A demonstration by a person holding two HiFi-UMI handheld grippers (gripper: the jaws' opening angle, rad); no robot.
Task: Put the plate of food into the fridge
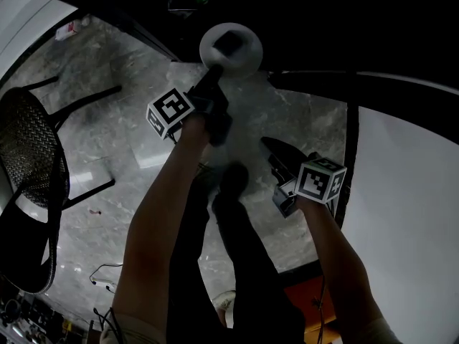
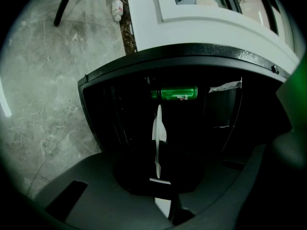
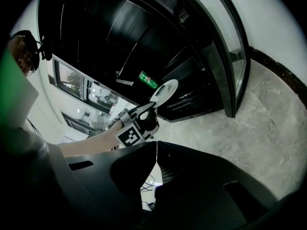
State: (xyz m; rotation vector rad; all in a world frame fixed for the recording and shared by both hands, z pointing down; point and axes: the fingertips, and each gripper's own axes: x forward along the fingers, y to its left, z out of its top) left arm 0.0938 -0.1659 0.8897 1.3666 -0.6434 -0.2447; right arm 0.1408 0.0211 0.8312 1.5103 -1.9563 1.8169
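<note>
Grey marble floor point(image 1: 129, 135), dimly lit. Black mesh chair point(image 1: 29, 163) at the left edge. Open floor lies between the chair and the open black fridge point(image 2: 192, 51).

Left gripper point(image 1: 213, 74) is clamped on the rim of the white round plate point(image 1: 231, 49), held before the fridge opening.

Right gripper point(image 3: 156, 150) is closed, holding nothing.

Green can point(image 2: 178, 93) inside the fridge; label unreadable.

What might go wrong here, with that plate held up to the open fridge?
The left gripper pinches the plate only at its rim, so it may tip and spill the food. The green can lying inside the fridge could get knocked if the plate goes in at that height.
</note>
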